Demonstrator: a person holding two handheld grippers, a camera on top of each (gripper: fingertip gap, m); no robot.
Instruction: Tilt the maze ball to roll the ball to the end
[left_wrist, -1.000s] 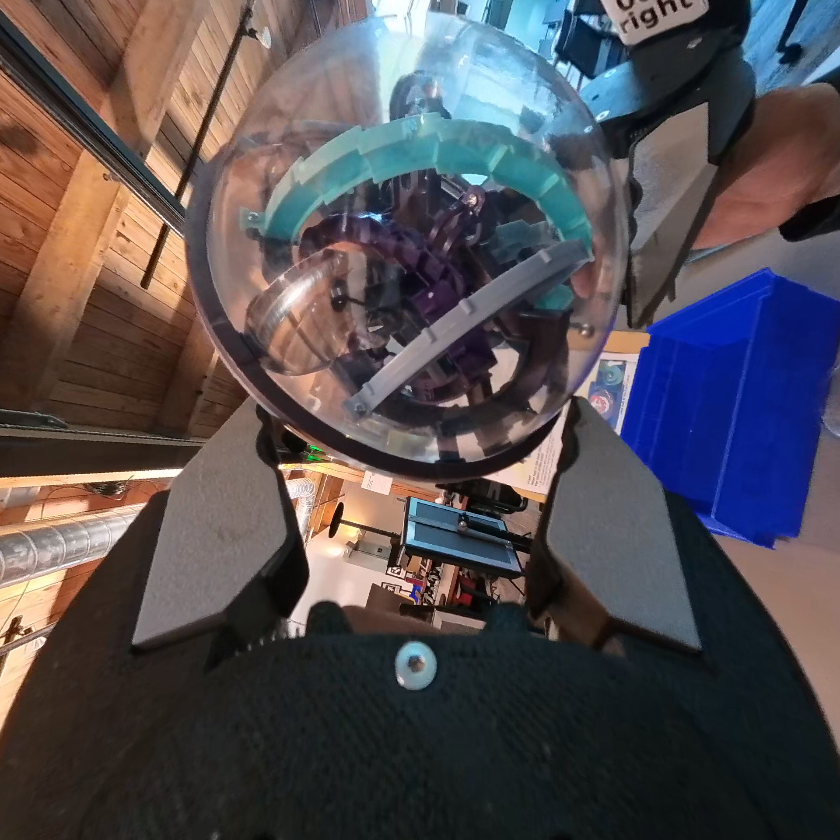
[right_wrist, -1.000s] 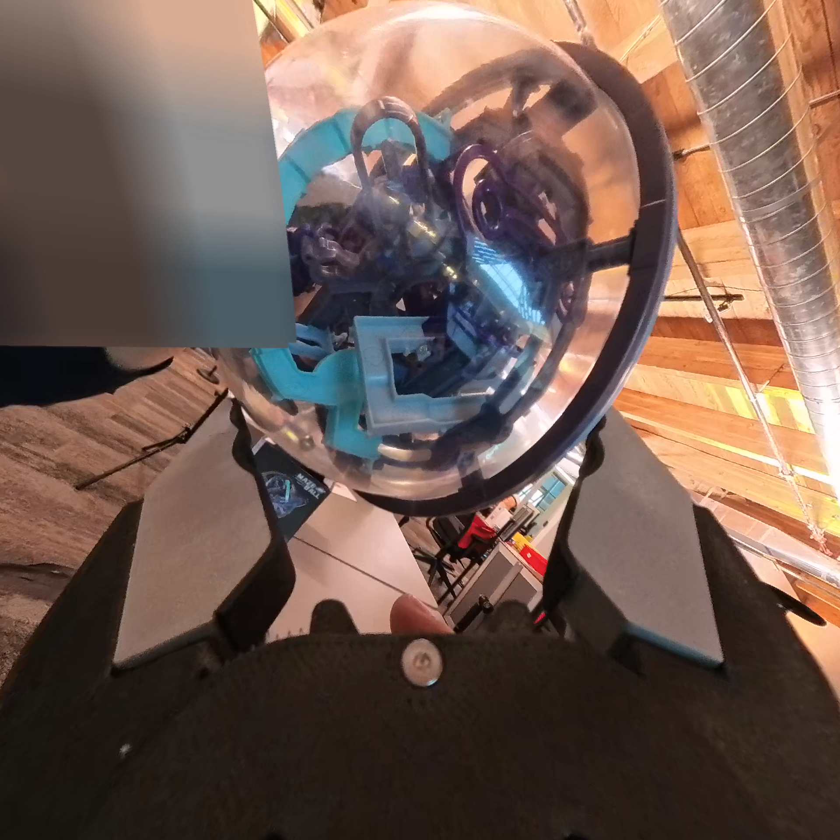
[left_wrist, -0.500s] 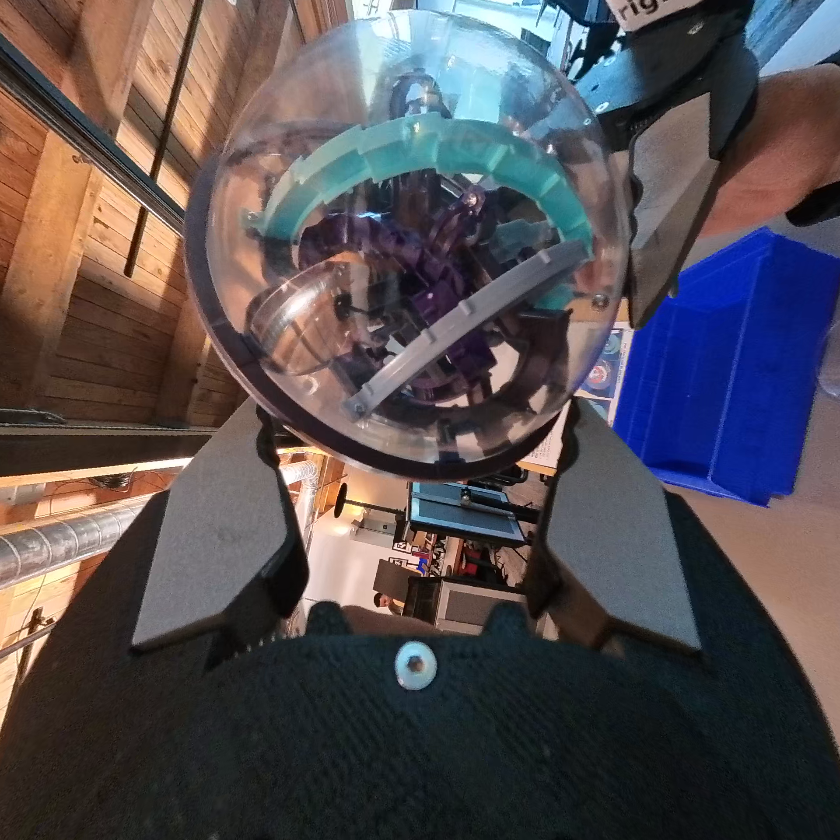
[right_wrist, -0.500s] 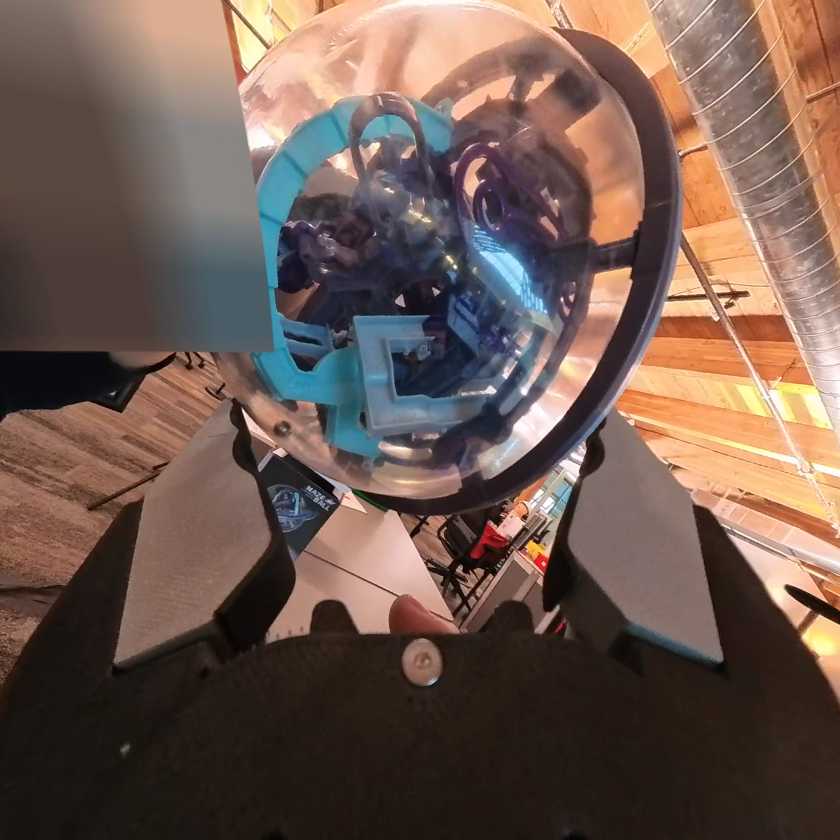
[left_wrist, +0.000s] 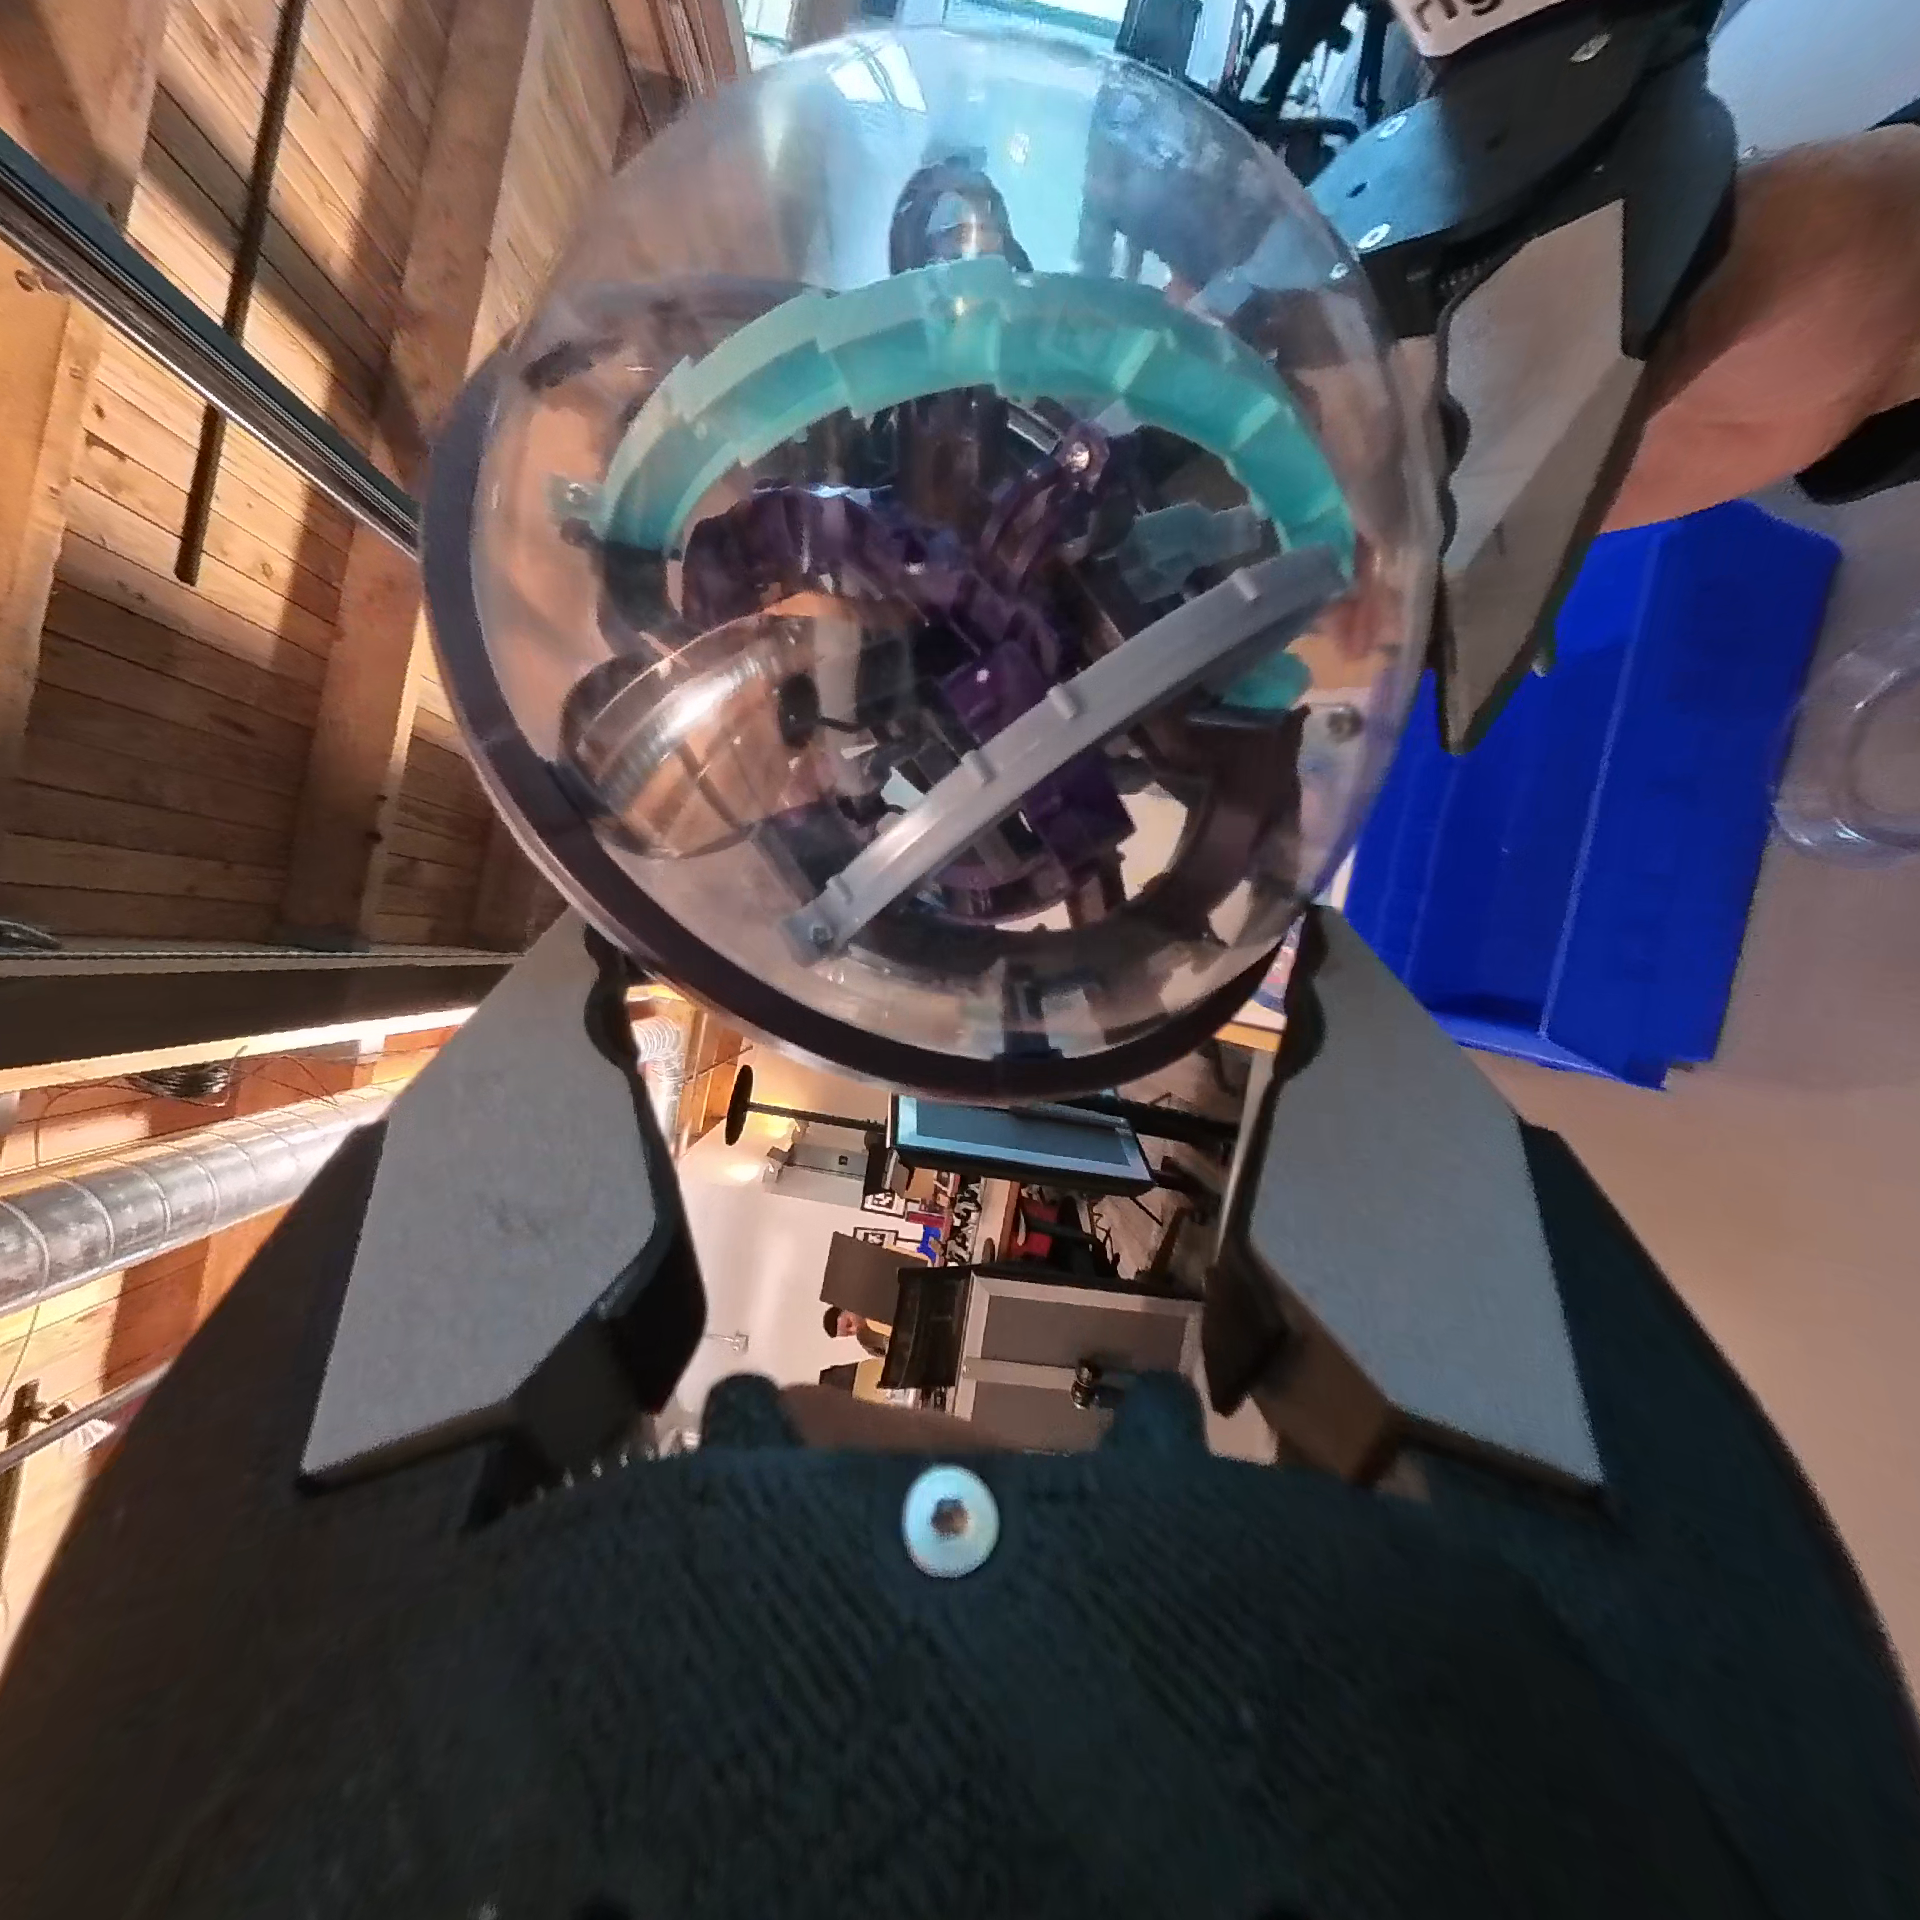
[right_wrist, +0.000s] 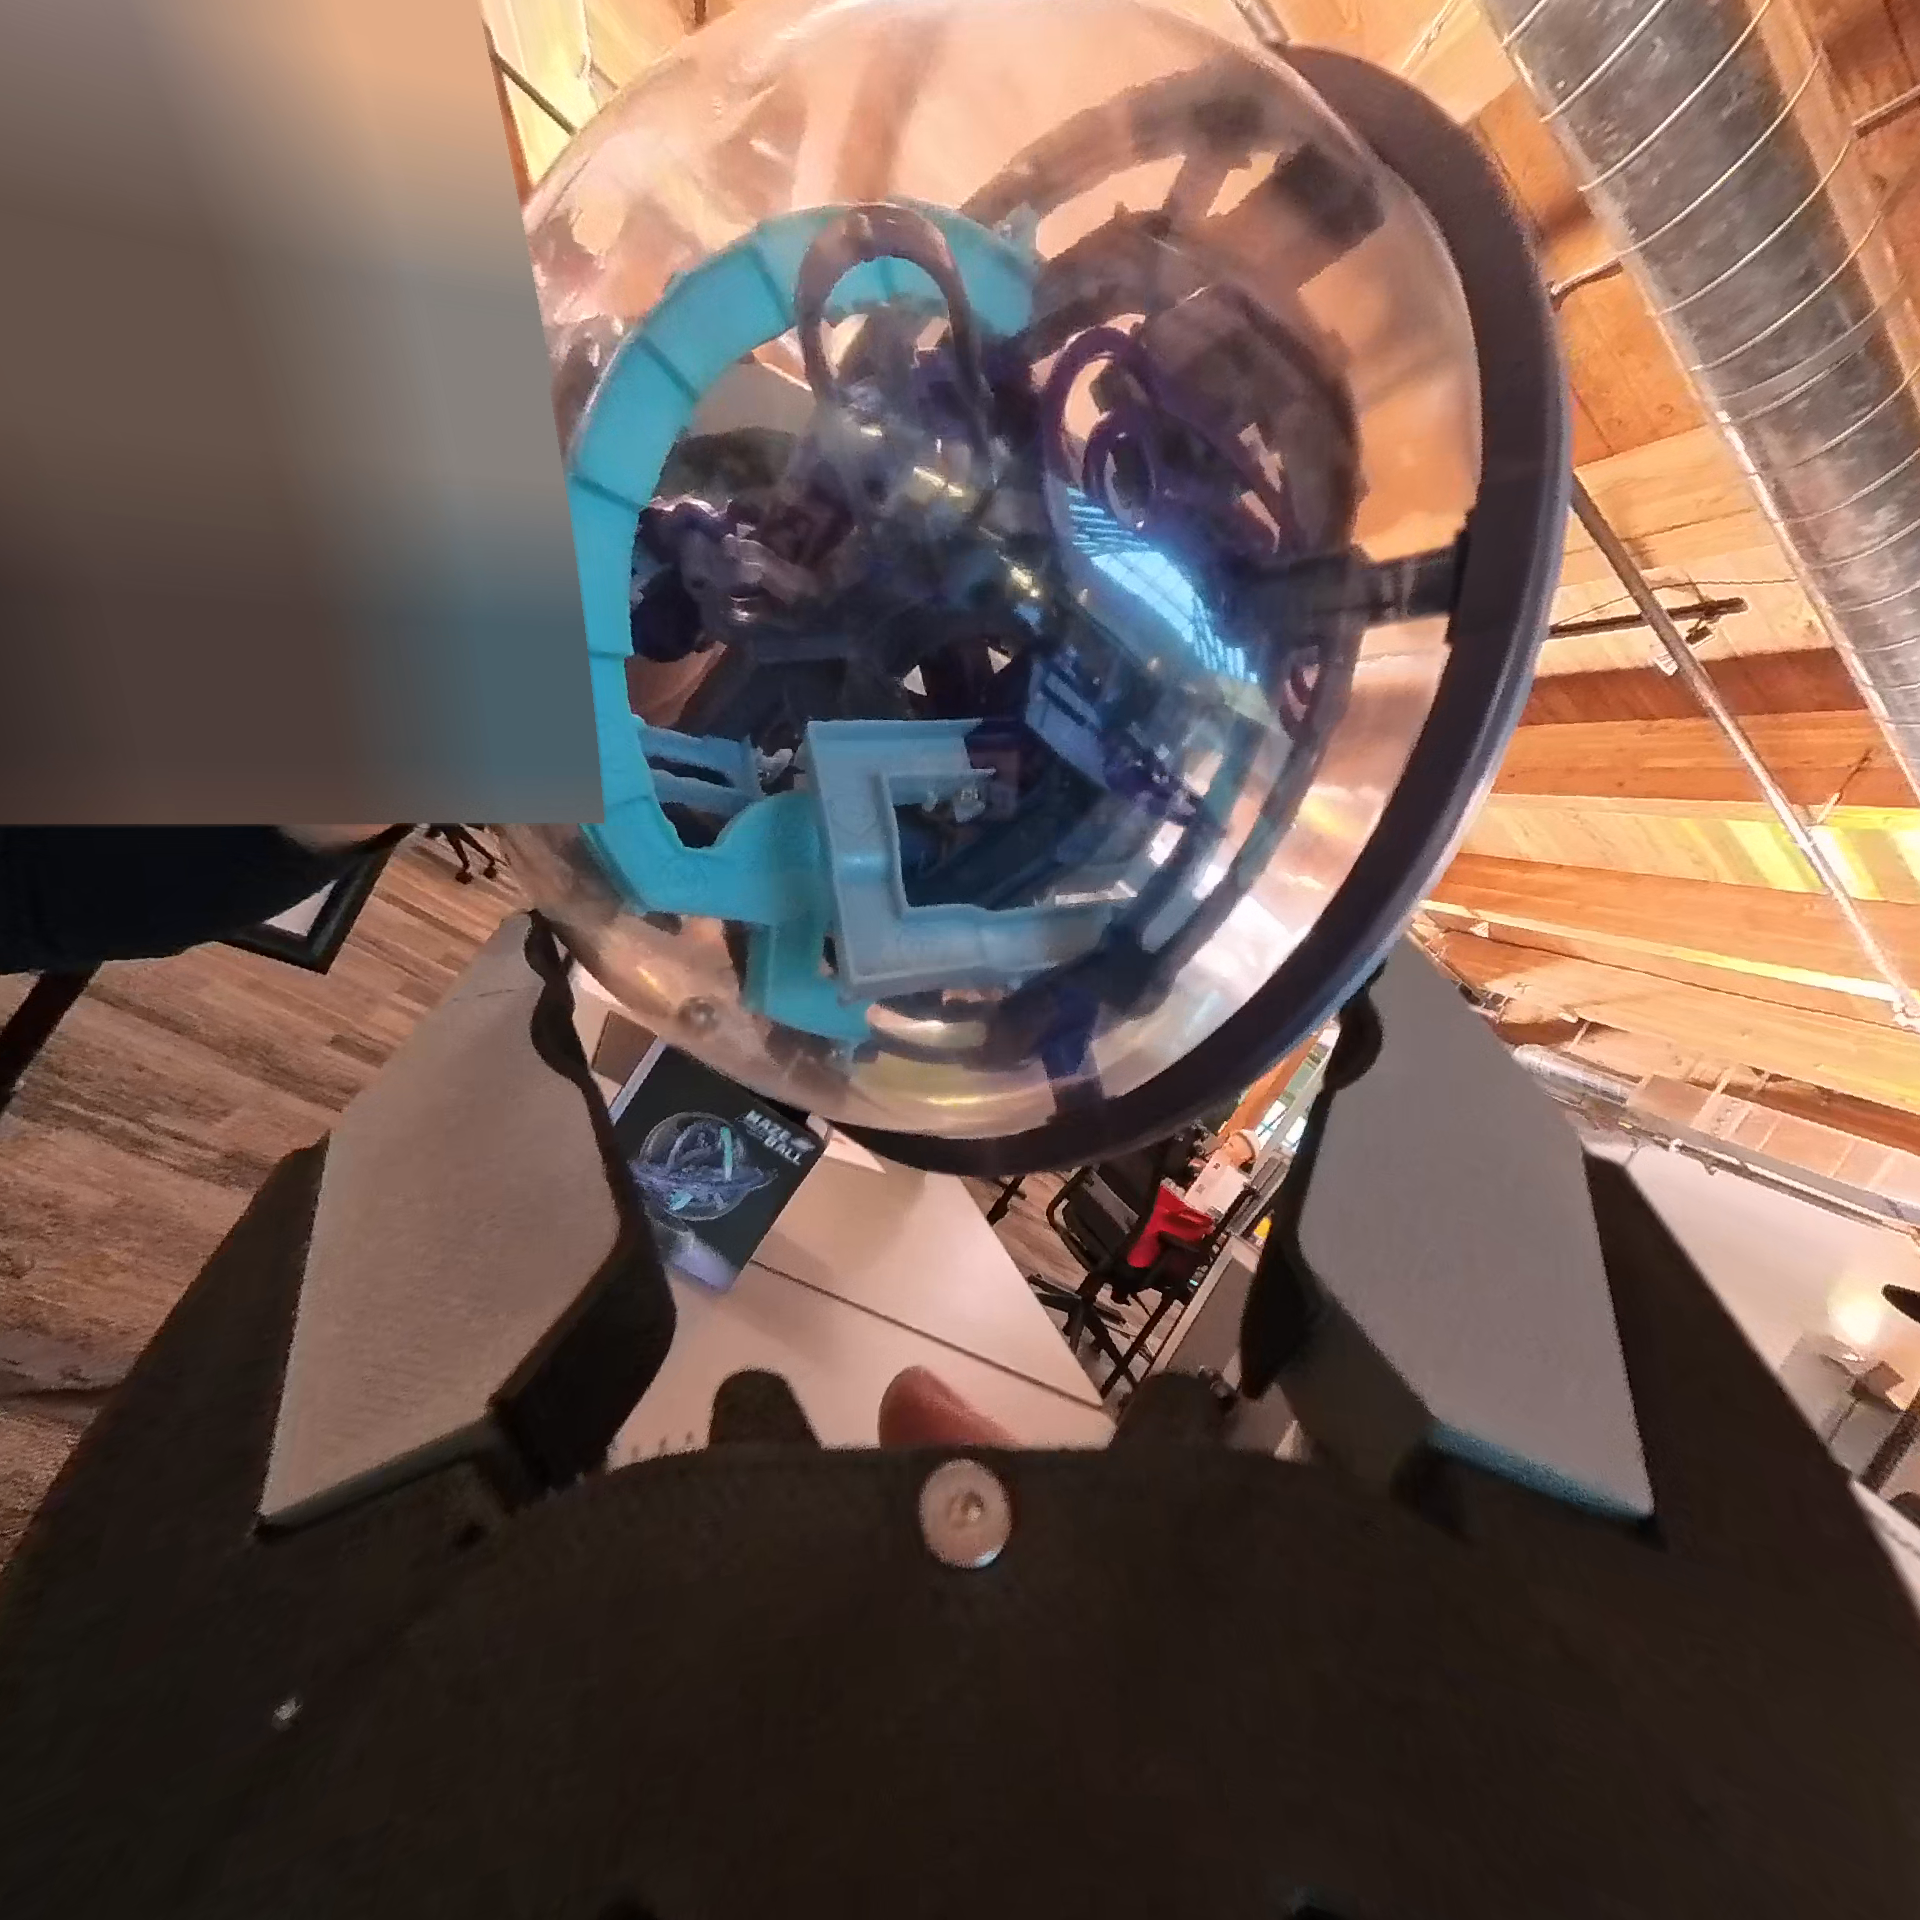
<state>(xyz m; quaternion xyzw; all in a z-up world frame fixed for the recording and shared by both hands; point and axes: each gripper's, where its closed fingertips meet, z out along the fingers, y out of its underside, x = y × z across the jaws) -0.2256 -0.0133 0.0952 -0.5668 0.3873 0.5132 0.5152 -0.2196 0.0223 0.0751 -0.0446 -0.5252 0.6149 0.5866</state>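
Maze ball held aloft between two hand-held grippers, mid-tilt.

The clear maze ball (left_wrist: 914, 540) is clamped between the spread fingers of the left hand-held gripper (left_wrist: 951, 940) and the right hand-held gripper (right_wrist: 951, 961). A small steel ball (right_wrist: 698, 1010) is seen near the shell's bottom; a slow, slight tilt is judged necessary next.

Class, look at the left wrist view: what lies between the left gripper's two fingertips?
The maze ball: its clear shell and dark rim sit between the left gripper's fingertips, seen in the left wrist view. The right gripper touches its far side.
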